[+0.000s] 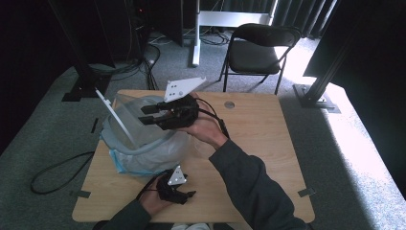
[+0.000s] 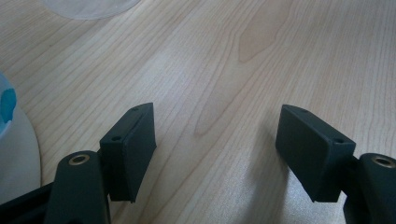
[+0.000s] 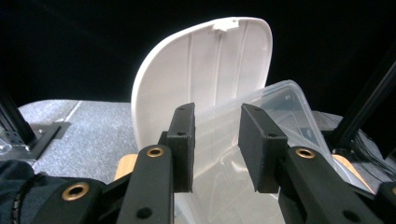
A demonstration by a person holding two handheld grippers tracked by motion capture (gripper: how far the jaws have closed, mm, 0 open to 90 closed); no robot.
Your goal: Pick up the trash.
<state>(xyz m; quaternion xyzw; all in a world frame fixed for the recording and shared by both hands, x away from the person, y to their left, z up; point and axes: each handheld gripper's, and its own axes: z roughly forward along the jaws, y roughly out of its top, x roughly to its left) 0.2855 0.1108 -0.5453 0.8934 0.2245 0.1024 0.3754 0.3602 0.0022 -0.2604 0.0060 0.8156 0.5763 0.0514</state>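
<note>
R gripper (image 1: 149, 115) jaws part-open over clear plastic bin (image 1: 143, 143) rim, table's left edge; L gripper (image 1: 187, 196) open, front edge.

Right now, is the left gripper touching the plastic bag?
Apart. In the high view the left gripper sits on bare table below the clear plastic bag; the left gripper view shows open jaws over bare wood, nothing between them.
</note>
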